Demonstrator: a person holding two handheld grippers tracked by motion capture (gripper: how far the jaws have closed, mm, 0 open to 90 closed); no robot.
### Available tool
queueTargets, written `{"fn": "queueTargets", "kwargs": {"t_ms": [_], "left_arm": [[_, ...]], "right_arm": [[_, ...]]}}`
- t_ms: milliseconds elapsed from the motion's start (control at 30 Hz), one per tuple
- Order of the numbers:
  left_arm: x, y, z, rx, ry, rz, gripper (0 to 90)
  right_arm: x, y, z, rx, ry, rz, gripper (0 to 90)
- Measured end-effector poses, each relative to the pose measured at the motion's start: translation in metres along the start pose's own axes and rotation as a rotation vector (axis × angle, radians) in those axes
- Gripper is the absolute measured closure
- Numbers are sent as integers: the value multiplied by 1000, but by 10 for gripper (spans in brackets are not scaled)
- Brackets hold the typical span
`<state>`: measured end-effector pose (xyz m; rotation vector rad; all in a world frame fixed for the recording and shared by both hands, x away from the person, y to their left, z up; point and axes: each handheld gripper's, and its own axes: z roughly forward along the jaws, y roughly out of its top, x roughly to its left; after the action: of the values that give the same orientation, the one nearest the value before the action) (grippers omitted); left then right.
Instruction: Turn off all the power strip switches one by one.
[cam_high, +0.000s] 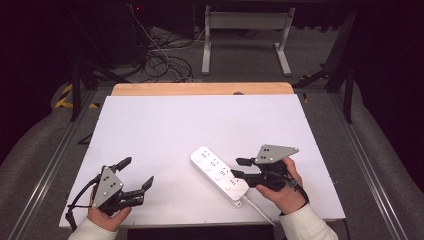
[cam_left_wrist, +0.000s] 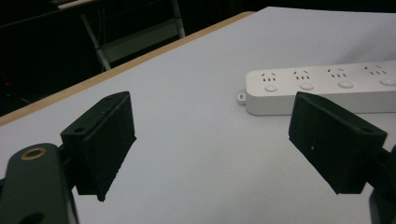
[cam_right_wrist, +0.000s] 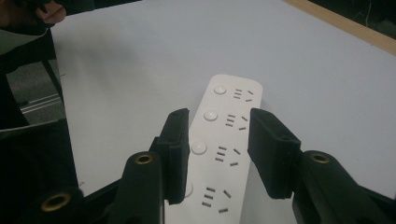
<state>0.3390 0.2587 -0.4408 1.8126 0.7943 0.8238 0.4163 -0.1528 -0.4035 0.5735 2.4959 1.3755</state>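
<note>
Right gripper (cam_high: 241, 167) fingers (cam_right_wrist: 173, 149) half spread, straddling the power strip (cam_high: 219, 175) across its width; in the right gripper view one finger sits at the strip's button edge, the other at its far edge, and I can't tell whether the pads actually press on it. Left gripper (cam_high: 136, 172) fingers (cam_left_wrist: 100, 147) spread wide, nothing between them, just bare tabletop (cam_high: 190, 125). Strip is white, four sockets each with a round button, lying flat and diagonal on the white tabletop, right of centre and toward the near edge. Its cord (cam_high: 257, 207) leaves the near end and runs toward the tabletop's near edge, beside the right hand (cam_high: 282, 192). Right gripper comes at the strip from its right side, roughly level, grey plate on top. Left gripper sits near the tabletop's near-left corner, held in the left hand (cam_high: 107, 212), well apart from the strip, fingers pointing up-right toward it; in the left gripper view the strip lies beyond the fingers. Wooden strip (cam_high: 200, 89) runs along the tabletop's far edge.
</note>
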Motion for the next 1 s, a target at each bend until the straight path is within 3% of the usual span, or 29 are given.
{"fn": "queueTargets", "kwargs": {"t_ms": [200, 367, 467, 600, 767, 1000], "left_arm": [[0, 0, -1, 0, 5, 7, 152], [0, 0, -1, 0, 1, 8, 152], [0, 0, -1, 0, 2, 10, 152], [-1, 0, 0, 1, 1, 5, 152], [-1, 0, -1, -1, -2, 4, 152], [0, 0, 0, 0, 0, 4, 152]], "right_arm": [[1, 5, 15, 22, 25, -7, 595], [2, 6, 14, 20, 25, -3, 598], [2, 6, 14, 36, 29, 9, 671], [3, 9, 15, 104, 46, 41, 886], [5, 16, 20, 187, 34, 43, 900], [11, 19, 30, 296, 13, -2, 900]]}}
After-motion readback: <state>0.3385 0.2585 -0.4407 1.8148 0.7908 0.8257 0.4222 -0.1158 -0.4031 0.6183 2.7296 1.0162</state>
